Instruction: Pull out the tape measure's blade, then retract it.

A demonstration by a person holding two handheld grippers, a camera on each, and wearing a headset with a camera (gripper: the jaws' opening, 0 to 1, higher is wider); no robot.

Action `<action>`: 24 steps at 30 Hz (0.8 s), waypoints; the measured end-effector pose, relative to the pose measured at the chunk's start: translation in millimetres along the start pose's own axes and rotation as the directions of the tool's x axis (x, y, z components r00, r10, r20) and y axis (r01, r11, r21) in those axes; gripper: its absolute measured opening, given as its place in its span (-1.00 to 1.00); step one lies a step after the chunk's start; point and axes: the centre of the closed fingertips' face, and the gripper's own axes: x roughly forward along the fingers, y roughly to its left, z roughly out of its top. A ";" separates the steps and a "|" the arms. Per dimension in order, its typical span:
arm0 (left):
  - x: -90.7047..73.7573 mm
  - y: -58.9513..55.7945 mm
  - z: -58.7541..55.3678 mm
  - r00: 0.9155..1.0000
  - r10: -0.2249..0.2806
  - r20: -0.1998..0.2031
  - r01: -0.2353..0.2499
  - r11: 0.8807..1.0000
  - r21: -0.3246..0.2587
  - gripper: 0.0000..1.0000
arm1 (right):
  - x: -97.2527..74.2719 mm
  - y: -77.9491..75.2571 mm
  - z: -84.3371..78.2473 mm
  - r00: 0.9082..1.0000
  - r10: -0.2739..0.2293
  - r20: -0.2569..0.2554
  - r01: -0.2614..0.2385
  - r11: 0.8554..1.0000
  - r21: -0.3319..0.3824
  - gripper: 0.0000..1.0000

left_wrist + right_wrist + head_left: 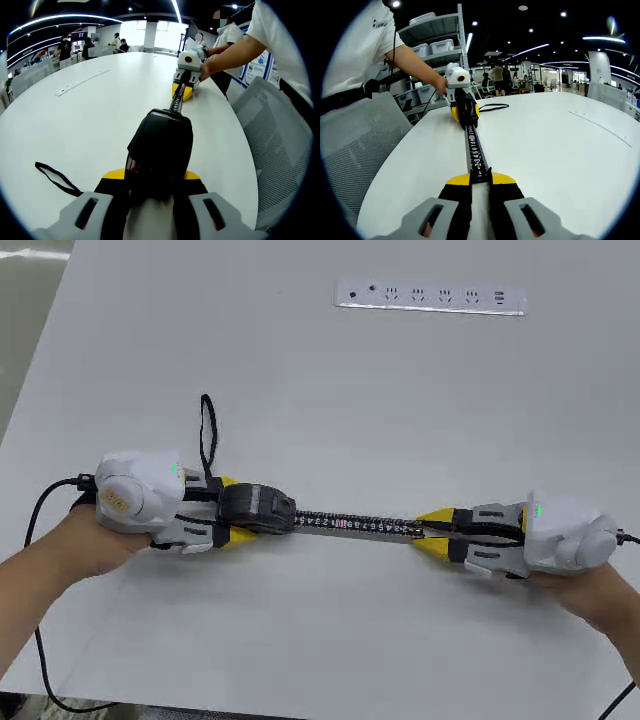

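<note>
Tape measure [258,508]: black case [160,145] lies toward the near edge of the worktop [320,390], left of centre. Blade [355,525] is drawn partway out, running straight to the right.
Left gripper [235,510]: fingers [240,536] closed around the case, one on each side.
Right gripper [433,531]: fingers pinched on the blade's tip, hardly any gap.
Strap [207,435]: loose loop beyond the case, flat on the worktop.
Power strip [430,297]: near the far edge, well apart.
Step, as judged: pull-out done or nearly so; retraction pending.
Next move calls for: a steady case and the right gripper travelling toward it with the tip held, so the blade reels in straight rather than snapping.
</note>
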 end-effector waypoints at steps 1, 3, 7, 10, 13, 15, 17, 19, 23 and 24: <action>0.0 0.0 -0.1 1.000 0.000 0.000 0.000 1.000 0.000 -0.39 | -0.8 0.3 0.4 1.000 0.000 0.000 0.000 1.000 0.003 -0.79; 0.1 -0.1 0.0 1.000 0.000 -0.001 0.000 1.000 0.001 -0.39 | -3.0 0.5 0.8 1.000 -0.002 0.000 0.002 1.000 0.005 -0.79; 0.1 -0.2 0.1 1.000 0.002 -0.003 -0.002 1.000 0.000 -0.39 | -8.6 0.3 0.2 1.000 -0.006 0.000 0.006 1.000 0.012 -0.79; 0.1 -0.3 0.4 1.000 0.003 -0.003 -0.003 1.000 -0.003 -0.39 | -13.9 -1.4 -0.6 1.000 -0.012 0.001 0.011 1.000 0.020 -0.80; -0.1 -0.4 0.5 1.000 0.004 -0.004 -0.004 1.000 -0.002 -0.39 | -17.3 -1.6 -2.3 1.000 -0.012 -0.001 0.012 1.000 0.019 -0.80; -0.1 -0.5 0.5 1.000 0.004 -0.005 -0.004 1.000 -0.001 -0.39 | -19.7 -2.3 -3.9 1.000 -0.014 -0.003 0.014 1.000 0.020 -0.80; 0.0 -0.5 0.4 1.000 0.005 -0.006 -0.005 1.000 0.000 -0.39 | -22.5 -2.2 -4.5 1.000 -0.013 0.001 0.013 1.000 0.027 -0.80; 0.1 -0.3 0.4 1.000 0.004 -0.007 -0.004 1.000 -0.001 -0.39 | -25.4 -2.7 -6.2 1.000 -0.016 -0.003 0.016 1.000 0.022 -0.80; 0.5 -0.3 0.6 1.000 0.003 -0.006 -0.003 1.000 0.000 -0.39 | -32.0 -4.9 -9.1 1.000 -0.020 -0.004 0.020 0.999 0.029 -0.80; 0.5 -0.3 0.7 1.000 0.002 -0.006 -0.002 1.000 -0.001 -0.39 | -32.8 -5.4 -9.6 1.000 -0.021 -0.004 0.021 0.999 0.032 -0.80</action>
